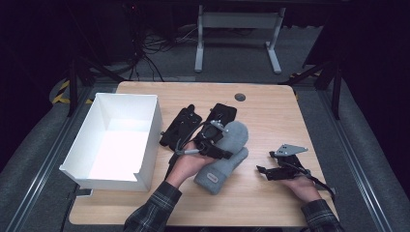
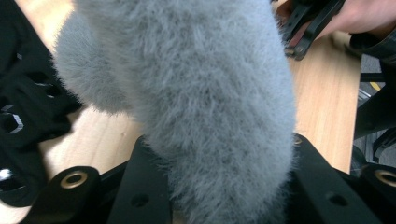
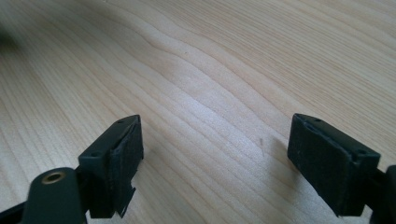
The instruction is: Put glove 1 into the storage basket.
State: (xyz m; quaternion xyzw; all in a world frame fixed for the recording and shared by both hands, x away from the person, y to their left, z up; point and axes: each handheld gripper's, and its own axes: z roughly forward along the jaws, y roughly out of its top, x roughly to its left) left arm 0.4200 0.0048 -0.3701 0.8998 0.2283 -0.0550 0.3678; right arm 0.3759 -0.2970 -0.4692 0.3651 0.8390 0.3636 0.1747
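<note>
Mitten [image 2: 196, 107] seemingly between left claw's [image 1: 216, 137] jaws.

Fuzzy grey mitten [image 1: 227, 154], black gloves [image 1: 181, 126], white box [image 1: 147, 145], pale woodgrain table [image 1: 270, 108], dark plaid sleeves [image 1: 154, 210]

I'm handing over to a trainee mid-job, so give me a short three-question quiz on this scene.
1. True or false: the left tool has its jaws around the fuzzy grey knitted mitten.
2. Which is the right tool doing? A) clamping a black glove B) standing open over bare wooden table C) reaching into the box
3. Fill in: the open white rectangular box sits to the ___ of the pair of black gloves in the high view.

Key: 1 true; 2 B; 3 left.
</note>
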